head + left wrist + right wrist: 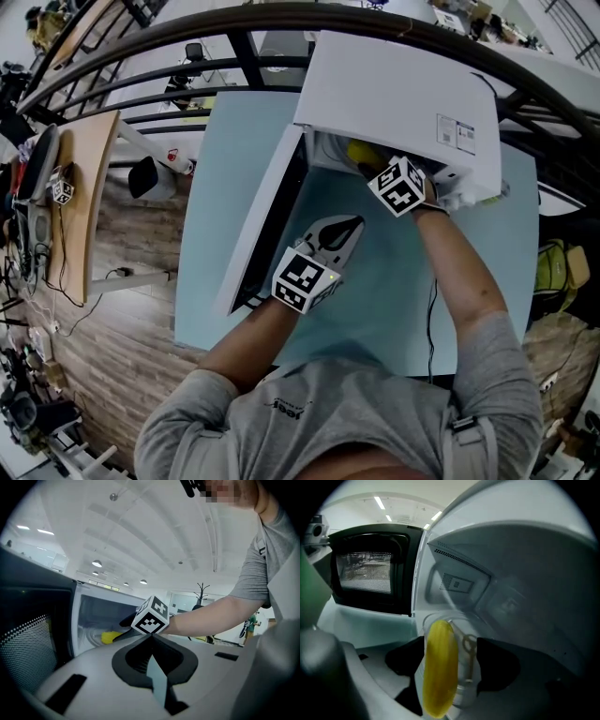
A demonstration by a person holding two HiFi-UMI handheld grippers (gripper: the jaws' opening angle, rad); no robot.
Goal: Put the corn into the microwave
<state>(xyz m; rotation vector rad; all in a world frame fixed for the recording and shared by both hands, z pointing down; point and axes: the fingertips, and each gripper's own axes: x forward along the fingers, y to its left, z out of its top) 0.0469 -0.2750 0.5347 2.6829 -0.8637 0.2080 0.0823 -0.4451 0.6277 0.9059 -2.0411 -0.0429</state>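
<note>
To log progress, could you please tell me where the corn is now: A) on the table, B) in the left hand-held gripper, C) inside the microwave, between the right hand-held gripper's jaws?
C: the right gripper view shows the corn between the jaws of the right hand-held gripper, with the inner walls of the microwave around it.

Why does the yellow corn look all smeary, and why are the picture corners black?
Right gripper view: the corn is so close to the lens that it looks soft, while the microwave door behind is sharper. Both gripper views: a round wide-angle lens leaves black corners. Head view: the dark bars look bent.
</note>
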